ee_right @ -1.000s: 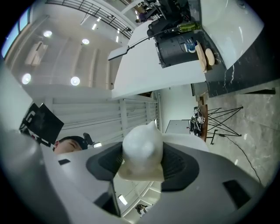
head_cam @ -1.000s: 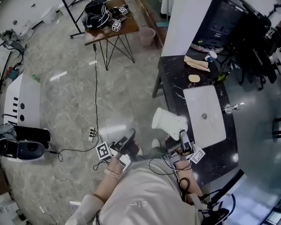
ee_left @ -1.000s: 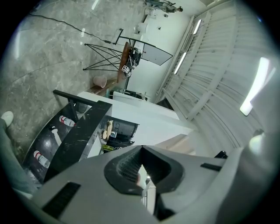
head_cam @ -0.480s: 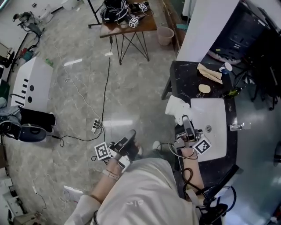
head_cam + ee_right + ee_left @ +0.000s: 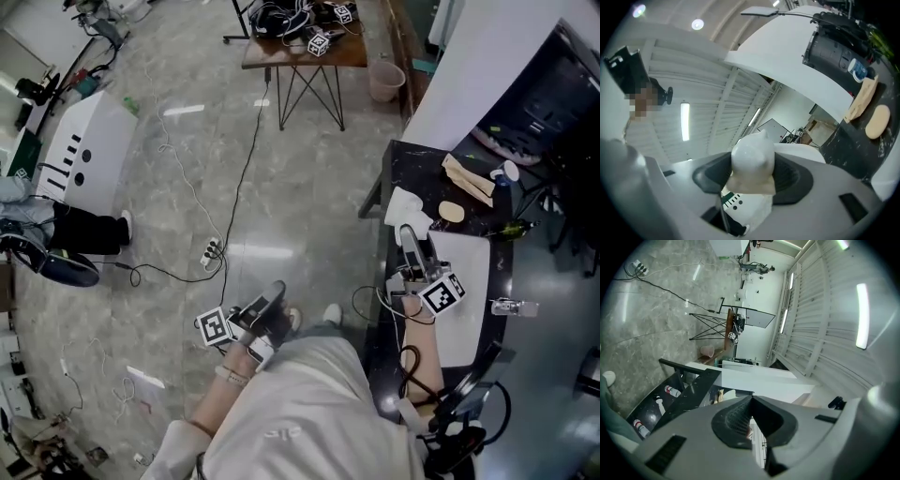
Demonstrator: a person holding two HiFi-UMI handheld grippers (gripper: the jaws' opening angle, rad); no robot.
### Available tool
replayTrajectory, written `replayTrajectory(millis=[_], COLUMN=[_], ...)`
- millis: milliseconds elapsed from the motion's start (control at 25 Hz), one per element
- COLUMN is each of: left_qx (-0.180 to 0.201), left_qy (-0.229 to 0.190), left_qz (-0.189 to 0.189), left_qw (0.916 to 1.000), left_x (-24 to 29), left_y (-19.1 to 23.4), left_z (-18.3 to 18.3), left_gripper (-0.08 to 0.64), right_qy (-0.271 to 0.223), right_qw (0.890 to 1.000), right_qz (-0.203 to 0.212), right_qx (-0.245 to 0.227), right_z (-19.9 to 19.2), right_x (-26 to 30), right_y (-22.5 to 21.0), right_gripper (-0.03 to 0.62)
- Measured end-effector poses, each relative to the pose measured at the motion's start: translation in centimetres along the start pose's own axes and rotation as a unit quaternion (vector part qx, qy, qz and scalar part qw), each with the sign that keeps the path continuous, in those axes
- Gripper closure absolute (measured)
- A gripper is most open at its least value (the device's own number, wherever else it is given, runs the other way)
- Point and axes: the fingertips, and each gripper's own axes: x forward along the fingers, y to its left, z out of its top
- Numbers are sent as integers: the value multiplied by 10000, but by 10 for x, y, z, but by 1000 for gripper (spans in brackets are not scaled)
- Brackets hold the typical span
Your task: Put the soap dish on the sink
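At the far left a white unit (image 5: pixel 80 155) with black slots stands on the marble floor (image 5: pixel 309 187). To its right a power strip (image 5: pixel 212 250) lies at the end of a black cable. Our left tongs (image 5: pixel 277 289) hang low beside our body, over the floor. The left gripper view shows their jaws pressed together with nothing between them. At the far side of the room a small brown table (image 5: pixel 305 52) carries cables and marker cubes, and a pink bucket (image 5: pixel 384 80) sits just to its right.

Our right tongs (image 5: pixel 406 232) pinch the white soap dish (image 5: pixel 403 206), and in the right gripper view it fills the gap between the jaws. We hold the dish over the left edge of the black worktop (image 5: pixel 417 164), just beyond the far left corner of the white sink (image 5: pixel 469 319). We cannot tell whether it touches the worktop. To the right of the dish an oval bar of soap (image 5: pixel 452 212) lies on the worktop. A faucet (image 5: pixel 511 307) stands at the sink's right edge.
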Motion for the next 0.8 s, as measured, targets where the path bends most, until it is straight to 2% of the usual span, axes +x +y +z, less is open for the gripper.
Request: replayTrajectory(millis=[240, 400, 560, 680, 800], left_qx=[94, 108, 66, 63, 71], left_qy=[-190, -171, -173, -193, -207], left_qz=[228, 333, 427, 478, 546], left_qw=[9995, 9992, 9989, 9987, 9983], left_x=[3, 7, 10, 11, 11], left_y=[11, 16, 22, 24, 29], left_z=[0, -4, -6, -6, -6], left_gripper=[554, 554, 554, 554, 554], right_qy=[260, 523, 810, 1142, 1629], right_qw=[9939, 9797, 9636, 9408, 9040], right_qz=[-291, -586, -863, -1133, -1368], right_qx=[-1030, -1843, -2396, -2984, -3710], right_z=[15, 15, 7, -1, -12], right_x=[28, 43, 54, 61, 67], right_y=[-41, -69, -99, -120, -143], right_gripper=[322, 322, 322, 322, 322])
